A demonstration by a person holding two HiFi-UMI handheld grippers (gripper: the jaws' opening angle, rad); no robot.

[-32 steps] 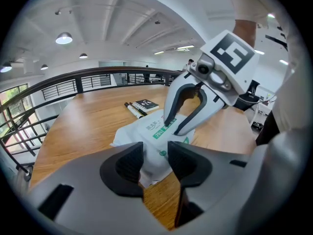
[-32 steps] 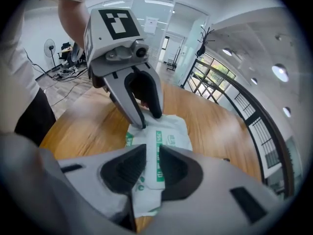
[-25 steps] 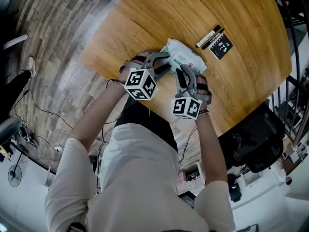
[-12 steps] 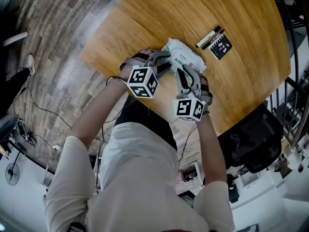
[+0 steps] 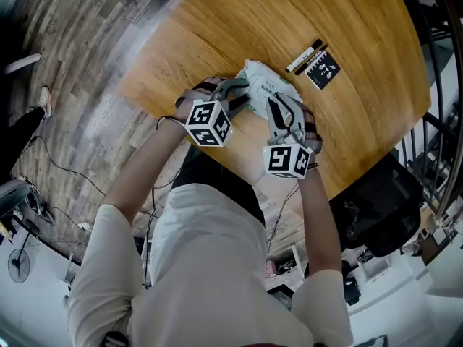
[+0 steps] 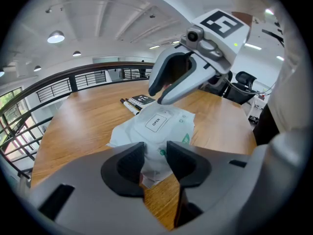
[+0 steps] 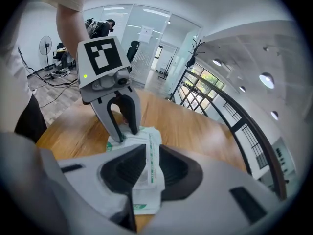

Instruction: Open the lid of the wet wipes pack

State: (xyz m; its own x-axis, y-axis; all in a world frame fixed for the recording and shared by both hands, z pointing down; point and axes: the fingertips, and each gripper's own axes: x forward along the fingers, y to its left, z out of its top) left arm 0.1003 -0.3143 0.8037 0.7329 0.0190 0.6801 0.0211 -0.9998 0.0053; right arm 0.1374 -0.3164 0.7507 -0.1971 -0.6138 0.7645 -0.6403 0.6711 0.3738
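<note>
"Anything shifted in the last second?"

"Barely. The left gripper (image 6: 155,163) still pinches the wet wipes pack (image 5: 264,84) at its 8 o'clock corner, the right gripper (image 7: 152,168) its 5 o'clock edge — the pack's on the worktop (image 5: 217,27), lid (image 6: 157,123) still flat — unopened."

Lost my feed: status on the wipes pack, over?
Left gripper, right gripper both clamped on wet wipes pack edges. Lid flat, unopened. Markers and card lie apart.

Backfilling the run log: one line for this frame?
left gripper: shut on wet wipes pack | right gripper: shut on wet wipes pack | lid: closed | support: table
</note>
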